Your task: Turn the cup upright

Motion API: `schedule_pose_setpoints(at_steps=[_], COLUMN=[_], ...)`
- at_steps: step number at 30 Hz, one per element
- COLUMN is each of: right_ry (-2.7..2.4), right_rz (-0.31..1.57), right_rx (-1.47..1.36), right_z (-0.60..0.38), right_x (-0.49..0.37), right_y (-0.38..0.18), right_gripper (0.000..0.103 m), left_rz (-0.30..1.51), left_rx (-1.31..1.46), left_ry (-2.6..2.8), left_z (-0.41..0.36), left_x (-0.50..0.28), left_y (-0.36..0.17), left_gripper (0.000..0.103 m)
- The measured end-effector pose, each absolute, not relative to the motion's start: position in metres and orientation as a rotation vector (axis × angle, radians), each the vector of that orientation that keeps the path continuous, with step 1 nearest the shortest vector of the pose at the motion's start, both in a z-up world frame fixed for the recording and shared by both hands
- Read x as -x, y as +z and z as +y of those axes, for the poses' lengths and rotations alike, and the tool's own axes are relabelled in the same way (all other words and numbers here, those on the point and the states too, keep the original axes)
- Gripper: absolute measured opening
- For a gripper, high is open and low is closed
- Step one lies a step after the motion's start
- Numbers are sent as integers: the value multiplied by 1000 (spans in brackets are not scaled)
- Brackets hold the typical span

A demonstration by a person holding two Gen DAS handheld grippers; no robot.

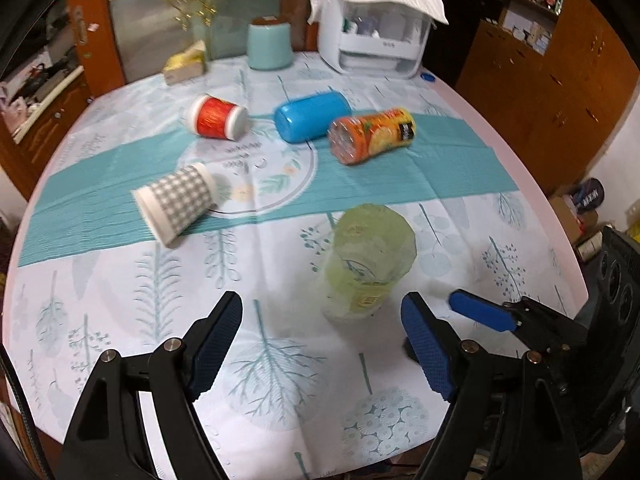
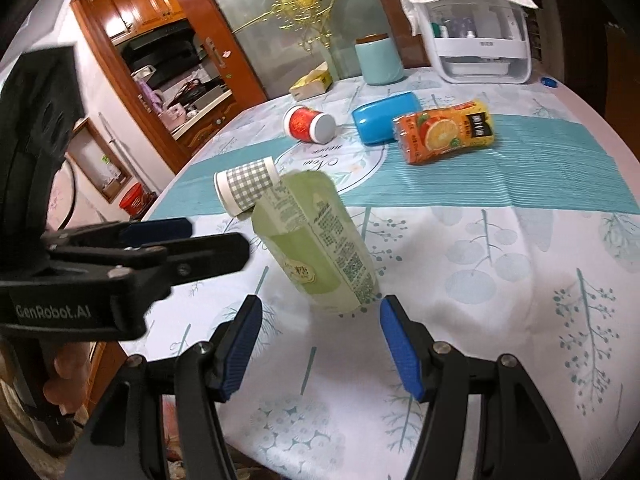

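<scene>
A pale green cup (image 1: 366, 262) (image 2: 316, 240) stands on the tablecloth, tilted, motion-blurred, free of both grippers. My left gripper (image 1: 322, 344) is open just in front of it; it also shows at the left of the right wrist view (image 2: 200, 240). My right gripper (image 2: 320, 344) is open and empty, close before the cup's base; one of its fingers (image 1: 480, 314) shows in the left wrist view. Lying on their sides are a grey checked cup (image 1: 176, 204) (image 2: 248, 188), a red cup (image 1: 216, 116) (image 2: 310, 122), a blue cup (image 1: 312, 116) (image 2: 384, 118) and an orange juice cup (image 1: 372, 134) (image 2: 444, 130).
The round table (image 1: 532, 184) wears a leaf-print cloth. At its back stand a teal canister (image 1: 269, 46) (image 2: 379, 60), a white appliance (image 1: 374, 32) (image 2: 480, 40) and a tissue box (image 1: 184, 66) (image 2: 312, 82). Wooden cabinets (image 1: 552, 92) flank the table.
</scene>
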State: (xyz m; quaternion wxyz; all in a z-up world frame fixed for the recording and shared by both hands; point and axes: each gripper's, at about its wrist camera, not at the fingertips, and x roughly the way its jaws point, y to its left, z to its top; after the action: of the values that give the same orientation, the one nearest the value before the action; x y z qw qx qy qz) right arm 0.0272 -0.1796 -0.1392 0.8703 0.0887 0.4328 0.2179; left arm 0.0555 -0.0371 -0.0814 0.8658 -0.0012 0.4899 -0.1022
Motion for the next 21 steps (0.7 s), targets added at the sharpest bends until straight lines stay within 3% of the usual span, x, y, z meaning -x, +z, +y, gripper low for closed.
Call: schedule_pose_setpoints(at_steps=[6,21], right_ry=[386,330], right_rz=[885,773], right_rx=[-192,-171], right_z=[-188,-189], right_x=[-21,-8], right_y=[-118,-66], right_gripper=[62,62], left_rz=[952,888], left_rx=[-3,3], left_ry=[-125,-57], left_z=[-26,-30], left_x=[-41,-28], left_y=[-62,-38], left_gripper=[86,86])
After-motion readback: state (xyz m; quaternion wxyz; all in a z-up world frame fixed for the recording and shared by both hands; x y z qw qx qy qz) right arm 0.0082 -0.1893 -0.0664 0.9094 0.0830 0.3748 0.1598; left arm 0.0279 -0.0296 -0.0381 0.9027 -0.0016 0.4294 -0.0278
